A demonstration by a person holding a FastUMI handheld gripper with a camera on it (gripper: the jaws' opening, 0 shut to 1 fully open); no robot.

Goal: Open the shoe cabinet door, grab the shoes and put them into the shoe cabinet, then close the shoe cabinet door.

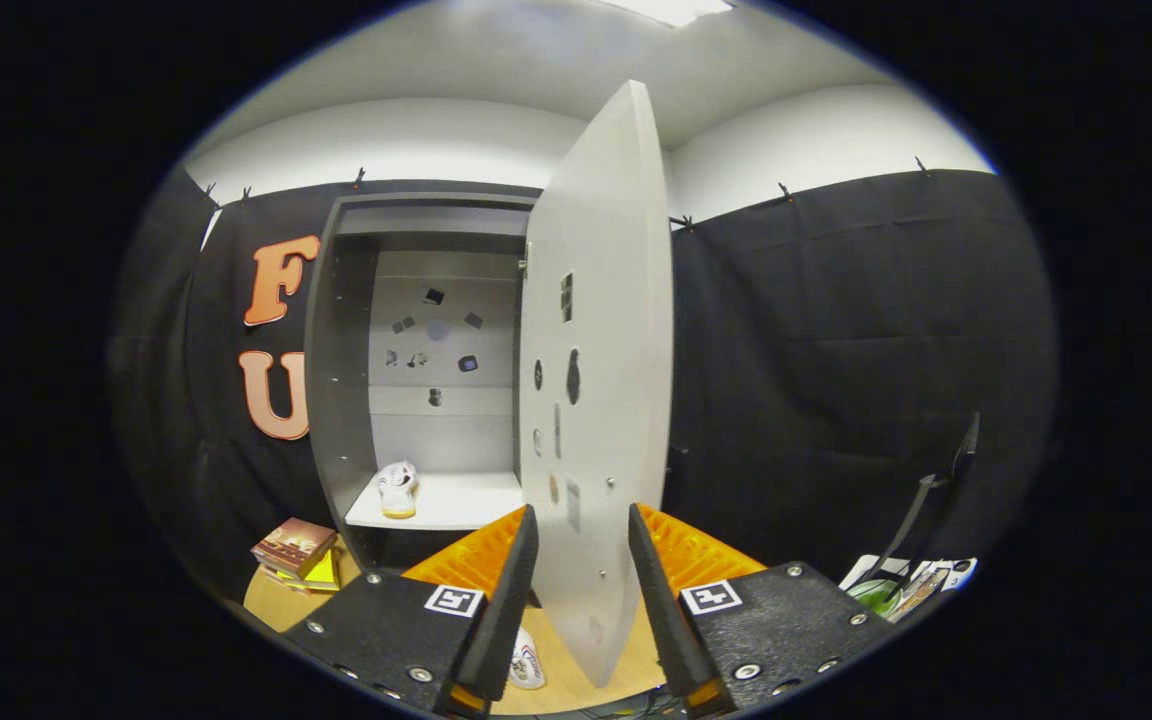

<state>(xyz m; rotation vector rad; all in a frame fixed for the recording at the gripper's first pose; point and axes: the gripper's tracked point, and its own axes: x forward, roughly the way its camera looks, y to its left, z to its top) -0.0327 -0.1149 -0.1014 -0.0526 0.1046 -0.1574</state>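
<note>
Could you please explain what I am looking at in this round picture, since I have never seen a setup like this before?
This picture comes from a fisheye camera mounted on a hand-held two-finger gripper, looking forward along its fingers, which rise from the bottom. A person carries the tool; there is no robot arm.

Ahead stands a shoe cabinet with its door swung open towards the camera. The door's edge sits between the open fingers, which do not appear to press on it.

Inside, one white shoe rests on the shelf. Another shoe lies on the wooden floor just below the fingers, partly hidden. Some books lie beside the cabinet's base. Black cloth forms the booth wall behind.
</note>
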